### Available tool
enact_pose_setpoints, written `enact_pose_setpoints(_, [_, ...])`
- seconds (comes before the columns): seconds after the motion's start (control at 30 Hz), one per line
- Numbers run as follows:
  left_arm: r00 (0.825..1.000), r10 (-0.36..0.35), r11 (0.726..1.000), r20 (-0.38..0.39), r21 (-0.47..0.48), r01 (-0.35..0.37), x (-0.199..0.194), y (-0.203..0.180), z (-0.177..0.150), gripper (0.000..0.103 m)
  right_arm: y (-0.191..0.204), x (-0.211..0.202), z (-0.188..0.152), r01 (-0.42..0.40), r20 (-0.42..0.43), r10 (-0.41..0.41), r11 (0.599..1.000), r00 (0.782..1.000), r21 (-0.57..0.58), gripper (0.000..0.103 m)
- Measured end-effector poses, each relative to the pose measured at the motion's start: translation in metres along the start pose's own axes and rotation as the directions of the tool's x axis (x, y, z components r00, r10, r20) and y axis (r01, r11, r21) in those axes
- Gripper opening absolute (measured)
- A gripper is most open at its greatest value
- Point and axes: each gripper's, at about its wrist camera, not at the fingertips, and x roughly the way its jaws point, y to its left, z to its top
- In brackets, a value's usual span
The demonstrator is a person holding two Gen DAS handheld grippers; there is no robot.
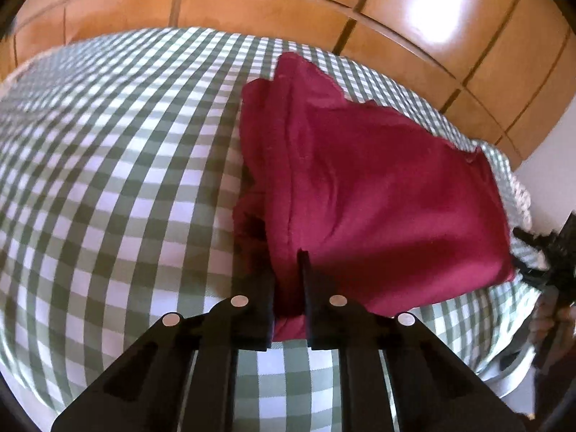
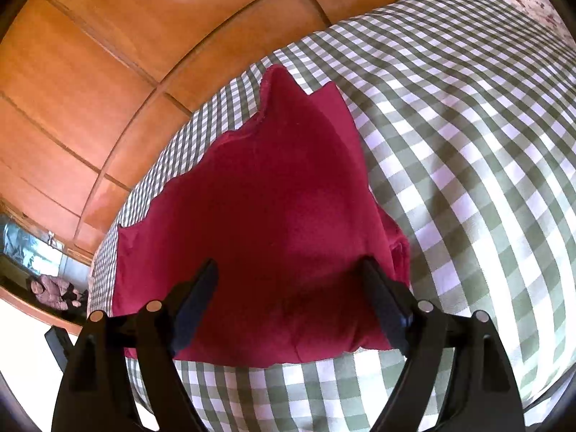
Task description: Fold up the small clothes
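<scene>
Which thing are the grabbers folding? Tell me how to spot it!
Find the bed with the green-and-white checked cover, beside the wooden wardrobe. On it lies a dark red garment, the only plain-coloured cloth there.

Bed (image 1: 108,165) was covered edge to edge by a green-and-white checked cover (image 2: 468,151). A dark red garment (image 1: 378,198) lay directly on it, partly folded, layers bunched along one side, near the edge that faced the wooden panels. A floral pillow (image 2: 529,3) sat at the far end.
</scene>
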Motion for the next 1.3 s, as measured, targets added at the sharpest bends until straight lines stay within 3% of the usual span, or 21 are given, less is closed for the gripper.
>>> enact_pose_setpoints(0.13, [1.000,0.023,1.000,0.000,-0.008,-0.023,-0.010,0.000,-0.001,0.011,-0.005,0.001,-0.002,-0.017,0.000,0.017,1.000,1.000,0.004,0.082])
enact_pose_setpoints(0.33, [0.992,-0.018,1.000,0.123,-0.003,0.018,-0.053,-0.006,0.016,0.012,-0.002,-0.015,0.003,-0.059,0.023,0.060,0.998,0.998,-0.010,0.082])
enact_pose_setpoints(0.43, [0.987,-0.020,0.999,0.161,0.039,0.014,-0.054,-0.016,0.029,0.023,-0.002,-0.030,0.007,-0.051,0.073,0.053,0.998,0.996,-0.025,0.082])
enact_pose_setpoints(0.57, [0.989,-0.012,0.995,0.148,0.098,-0.002,-0.031,-0.032,0.052,0.023,-0.014,-0.033,0.009,-0.010,0.091,0.008,1.000,0.996,0.018,0.080])
enact_pose_setpoints(0.63, [0.991,0.048,0.996,0.126,0.063,-0.056,-0.016,-0.028,0.064,0.023,-0.021,-0.029,0.007,-0.005,0.076,0.002,0.999,0.997,0.043,0.079])
enact_pose_setpoints(0.77, [0.998,0.057,0.998,0.038,-0.035,-0.056,0.026,-0.007,0.097,0.023,-0.024,-0.020,0.004,0.007,0.057,-0.010,0.999,0.998,0.051,0.079])
enact_pose_setpoints(0.83, [0.997,0.081,0.996,0.001,-0.030,-0.081,0.042,-0.006,0.102,0.023,-0.025,-0.015,0.005,0.014,0.049,-0.017,0.999,0.999,0.050,0.079])
enact_pose_setpoints(0.9, [0.985,0.171,0.985,-0.038,0.002,-0.171,0.064,-0.001,0.097,0.023,-0.028,-0.009,0.005,0.025,0.035,-0.027,0.999,0.999,0.049,0.079])
enact_pose_setpoints(0.93, [0.987,0.153,0.988,-0.050,-0.021,-0.154,0.071,0.006,0.093,0.023,-0.030,-0.007,0.004,0.034,0.027,-0.035,0.998,0.999,0.048,0.078])
enact_pose_setpoints(1.13, [0.990,0.140,0.989,0.009,-0.051,-0.139,0.048,0.007,0.090,0.024,-0.043,-0.006,0.010,-0.026,0.025,0.024,0.996,0.999,0.083,0.079])
enact_pose_setpoints(1.3, [0.983,0.149,0.989,0.110,-0.004,-0.149,0.011,-0.015,0.082,0.036,-0.043,0.005,0.015,-0.052,0.013,0.051,0.995,0.999,0.086,0.079])
